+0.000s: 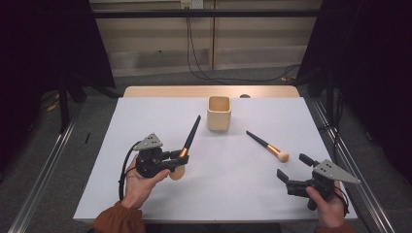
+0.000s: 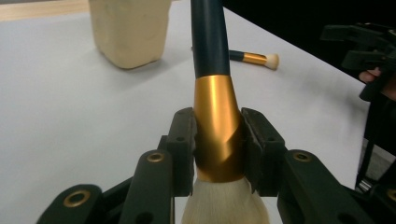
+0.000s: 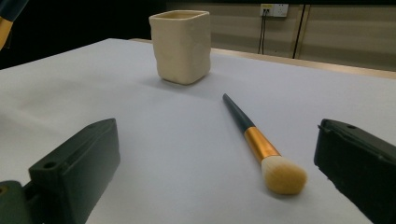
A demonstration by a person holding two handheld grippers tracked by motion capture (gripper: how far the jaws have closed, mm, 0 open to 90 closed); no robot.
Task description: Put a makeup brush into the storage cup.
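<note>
- Your left gripper (image 1: 180,158) is clamped on the big brush (image 2: 217,126), the jaws pressing the gold ferrule from both sides, as the left gripper view shows plainly.
- That brush points handle-first away from you and a little right, toward the cup (image 1: 218,113); its pale bristles hang at the near end, below the jaws.
- The long axis tilts up from the grip, so the handle tip is the end nearest the cup's mouth.
- The cup stands upright near the far middle of the table (image 1: 145,194), well apart from the held brush; it lies ahead and to the right of your left hand (image 1: 141,182).
- I judge the coming move turns on this: carry the brush forward and right, then swing it toward upright so one end can drop into the cup.
- Your right gripper (image 1: 293,167) holds nothing; its jaws stand wide.
- The small brush (image 3: 261,147) lies flat on the table between those open jaws and just beyond them, bristles toward you, handle pointing away toward the cup.
- Your right hand (image 1: 326,206) is clearly the nearer one to that small brush; the left is well apart from it.
</note>
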